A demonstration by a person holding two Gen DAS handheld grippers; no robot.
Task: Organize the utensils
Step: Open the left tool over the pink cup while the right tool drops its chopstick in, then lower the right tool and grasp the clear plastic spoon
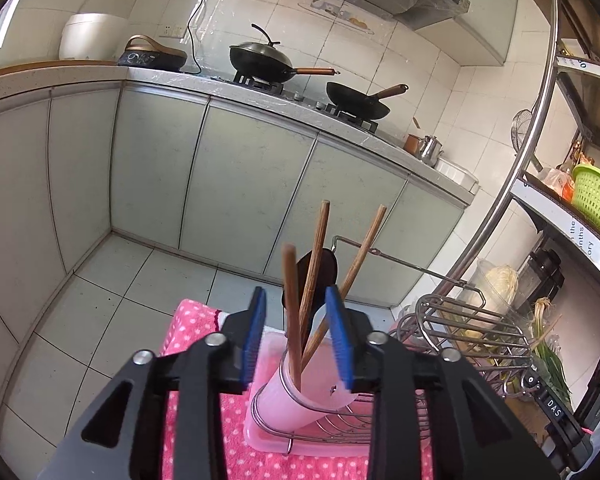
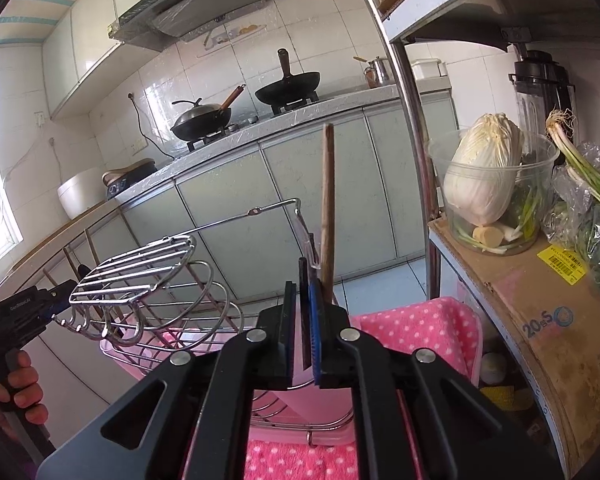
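Observation:
In the left wrist view my left gripper (image 1: pixel 298 300) is open around a translucent cup holder (image 1: pixel 300 396) in the wire dish rack (image 1: pixel 452 328). The cup holds three wooden chopsticks (image 1: pixel 316 264) and a black spoon (image 1: pixel 320 268). In the right wrist view my right gripper (image 2: pixel 300 280) is shut on a wooden chopstick (image 2: pixel 327 200), held upright above the rack (image 2: pixel 140 272). The left gripper also shows at that view's left edge (image 2: pixel 52 296).
The rack stands in a pink tray (image 1: pixel 268 432) on a pink dotted towel (image 1: pixel 204 328). A metal shelf (image 2: pixel 404 120) at right holds a cabbage tub (image 2: pixel 488 184), scallions, a cardboard box and a green basket (image 1: pixel 596 200). Two woks (image 1: pixel 260 60) sit on the stove behind.

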